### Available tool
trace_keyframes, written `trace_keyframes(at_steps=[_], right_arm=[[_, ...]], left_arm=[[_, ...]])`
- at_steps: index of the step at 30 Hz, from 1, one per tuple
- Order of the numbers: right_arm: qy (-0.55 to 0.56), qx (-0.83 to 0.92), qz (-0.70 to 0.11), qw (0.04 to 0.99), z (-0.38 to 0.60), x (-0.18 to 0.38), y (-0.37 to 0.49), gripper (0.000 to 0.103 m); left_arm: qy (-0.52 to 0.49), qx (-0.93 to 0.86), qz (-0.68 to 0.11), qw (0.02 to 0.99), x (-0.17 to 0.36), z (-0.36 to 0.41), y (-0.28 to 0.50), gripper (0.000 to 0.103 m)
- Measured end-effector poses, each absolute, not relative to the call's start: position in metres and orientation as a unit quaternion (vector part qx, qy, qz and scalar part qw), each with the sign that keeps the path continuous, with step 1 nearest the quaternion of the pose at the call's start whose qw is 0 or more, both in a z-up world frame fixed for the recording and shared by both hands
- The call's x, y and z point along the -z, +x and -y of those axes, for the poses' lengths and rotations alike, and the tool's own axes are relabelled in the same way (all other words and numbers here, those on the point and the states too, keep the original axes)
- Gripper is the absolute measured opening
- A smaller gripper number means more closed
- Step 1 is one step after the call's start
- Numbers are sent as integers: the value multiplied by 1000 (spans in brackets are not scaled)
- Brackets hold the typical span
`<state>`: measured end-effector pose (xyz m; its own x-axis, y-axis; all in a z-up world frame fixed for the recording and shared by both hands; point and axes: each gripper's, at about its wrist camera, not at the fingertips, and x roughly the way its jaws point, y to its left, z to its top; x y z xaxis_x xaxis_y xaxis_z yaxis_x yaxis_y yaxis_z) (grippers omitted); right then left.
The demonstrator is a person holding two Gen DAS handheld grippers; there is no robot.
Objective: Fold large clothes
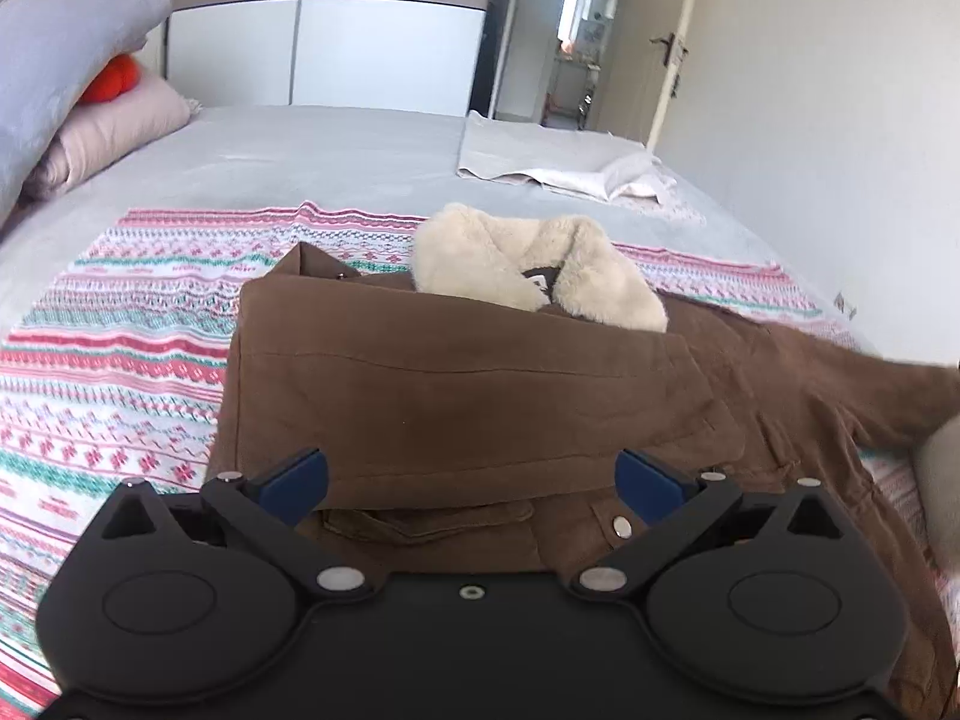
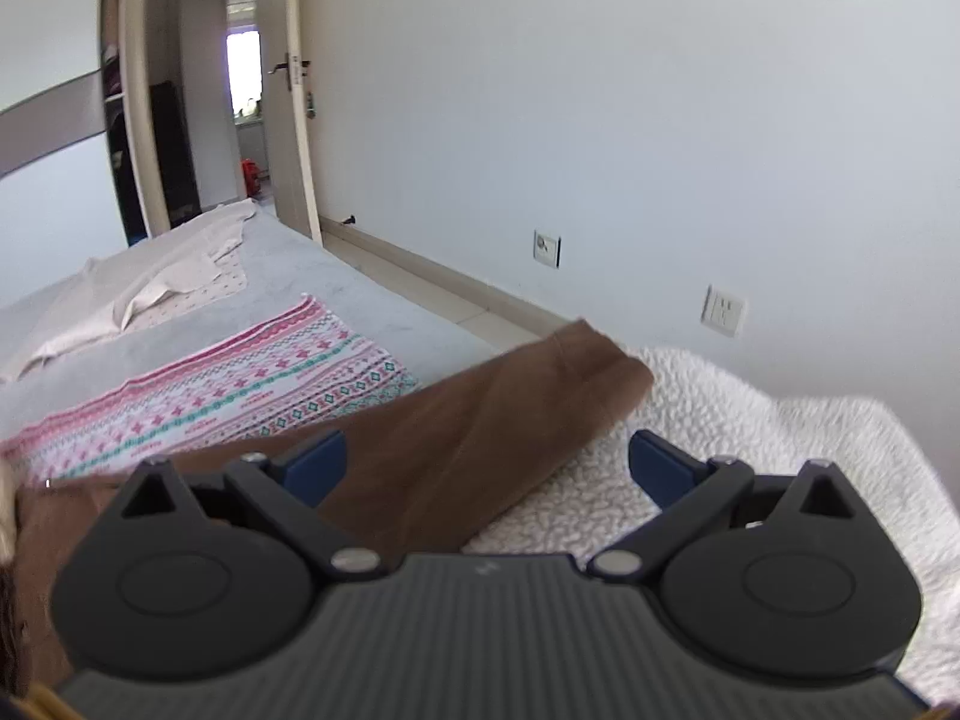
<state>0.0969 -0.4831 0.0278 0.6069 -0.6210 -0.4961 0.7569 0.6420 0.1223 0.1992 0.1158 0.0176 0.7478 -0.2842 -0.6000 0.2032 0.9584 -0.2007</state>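
Left gripper (image 1: 472, 483) is wide open, nothing between the fingers, hovering right over the near edge of the brown jacket (image 1: 456, 384). Right gripper (image 2: 487, 465) is spread open too and holds nothing, with the loose brown sleeve (image 2: 480, 420) running forward between its fingers and out to the right-front.

Where the jacket sits: on the patterned blanket (image 1: 108, 324) on the bed (image 1: 300, 156), directly ahead of and under the left gripper. One side is already folded across the body, the fluffy cream collar (image 1: 528, 264) sits further ahead, and the other sleeve sticks out to the right. In the right wrist view that sleeve's end lies partly on a white fleecy blanket (image 2: 750, 444) just ahead and right of the gripper.

What could go wrong, as I see it: this fabric looks thick and stiff, so a pinch that only catches the top layer would drag the folded flap open instead of moving the whole thing. Pulling the sleeve in could also snag the fleecy stuff underneath and bring it along. And the collar's bulk will probably make the next fold spring back.

Counts: one jacket, one collar, one loose sleeve still out, two grippers, one patterned blanket, one fleecy blanket, one pale sheet (image 1: 540, 156) bunched far ahead, two pillows (image 1: 72, 60) stacked ahead-left, two wall sockets (image 2: 723, 311).
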Motion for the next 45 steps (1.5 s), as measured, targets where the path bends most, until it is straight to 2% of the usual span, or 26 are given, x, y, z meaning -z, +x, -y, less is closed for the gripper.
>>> trace_keyframes(at_steps=[5, 8, 10, 12, 14, 15, 18, 26, 35, 40, 45], right_arm=[[206, 396, -211, 869, 501, -21, 109, 79], [213, 406, -222, 861, 505, -15, 115, 76], [215, 421, -229, 851, 507, -11, 118, 67], [216, 437, -227, 843, 507, -9, 117, 44], [223, 435, -216, 845, 507, -8, 115, 29], [222, 431, -211, 848, 506, -8, 114, 16], [188, 420, -188, 868, 489, -14, 115, 6], [77, 337, -169, 923, 401, -44, 149, 5], [-13, 187, -138, 972, 247, -83, 196, 5], [-51, 81, -157, 983, 150, -73, 228, 5], [-65, -19, -214, 975, 69, -39, 260, 5]], left_arm=[[-67, 116, -344, 929, 2, -115, 219, 103], [-68, 112, -338, 932, 9, -117, 225, 103], [-69, 108, -342, 931, 14, -120, 229, 103], [-82, 102, -345, 929, 18, -125, 232, 103], [-94, 98, -349, 927, 21, -130, 235, 103], [-99, 97, -348, 927, 21, -132, 236, 103], [-117, 99, -340, 928, 19, -140, 241, 103], [-171, 119, -310, 928, 7, -151, 252, 103], [-205, 133, -289, 926, 6, -159, 262, 103], [-218, 125, -279, 927, 13, -166, 268, 103], [-244, 110, -279, 922, 22, -177, 275, 103]])
